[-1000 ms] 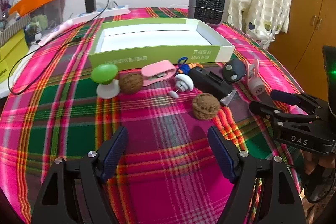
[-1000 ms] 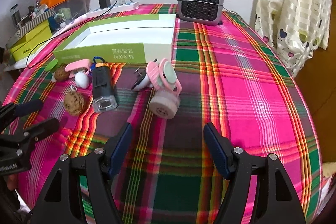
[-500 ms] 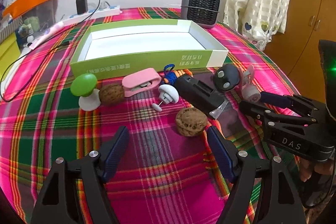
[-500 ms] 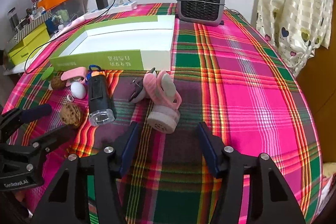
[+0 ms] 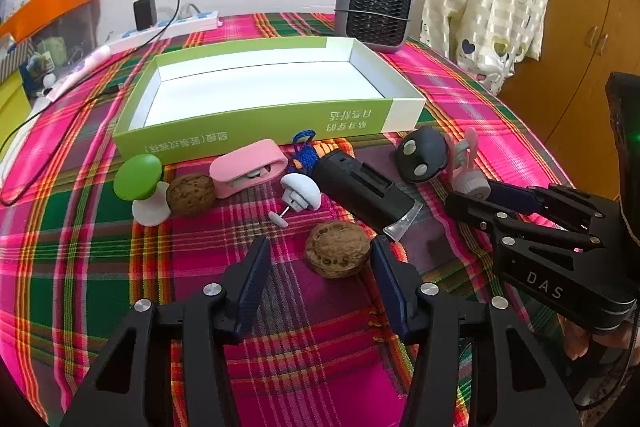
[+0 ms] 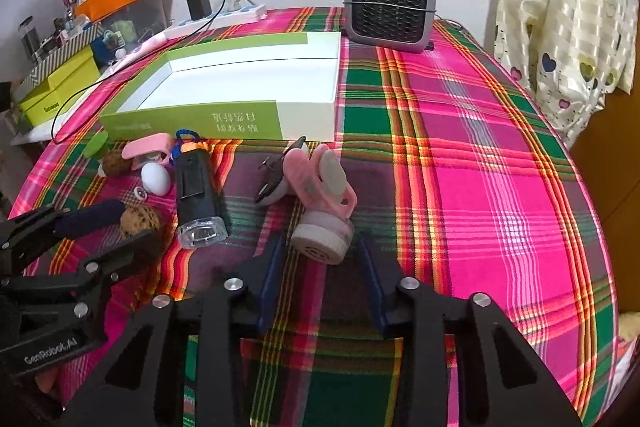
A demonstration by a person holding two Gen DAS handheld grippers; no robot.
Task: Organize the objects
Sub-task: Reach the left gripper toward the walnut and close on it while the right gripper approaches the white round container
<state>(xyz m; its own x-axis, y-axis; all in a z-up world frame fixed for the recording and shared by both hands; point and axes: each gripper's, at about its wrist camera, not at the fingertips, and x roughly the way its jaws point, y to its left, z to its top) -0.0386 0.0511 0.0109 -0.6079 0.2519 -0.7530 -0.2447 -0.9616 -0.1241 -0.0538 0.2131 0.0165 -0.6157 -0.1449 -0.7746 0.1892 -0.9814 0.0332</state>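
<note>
desk [image 6: 500,187] had a plaid cloth, with the open green-and-white box [image 5: 256,143] at the back and a grey heater [image 6: 390,9] behind it. clutter sat in a row in front of the box: green mushroom toy [image 5: 140,187], a walnut [image 5: 191,194] touching it, pink case [image 5: 248,173], white mushroom toy [image 5: 301,191], black flashlight [image 6: 198,191], black mouse-like item [image 5: 422,155]. flashlight lay flat, long axis running box-to-camera, lens end toward the grippers.

pink mini fan [image 6: 324,203] sat right of the flashlight, round base toward the right gripper [image 6: 322,263], head tilted back toward the box. base was between the right fingers [image 6: 270,273] near the tips; fingers were closing, about half open, pads not clearly pressing on it.

second walnut [image 5: 338,254] lay between the left gripper [image 5: 320,283] fingertips, nearer the right-hand finger [image 5: 390,287]. left fingers were wide open, holding nothing.
</note>
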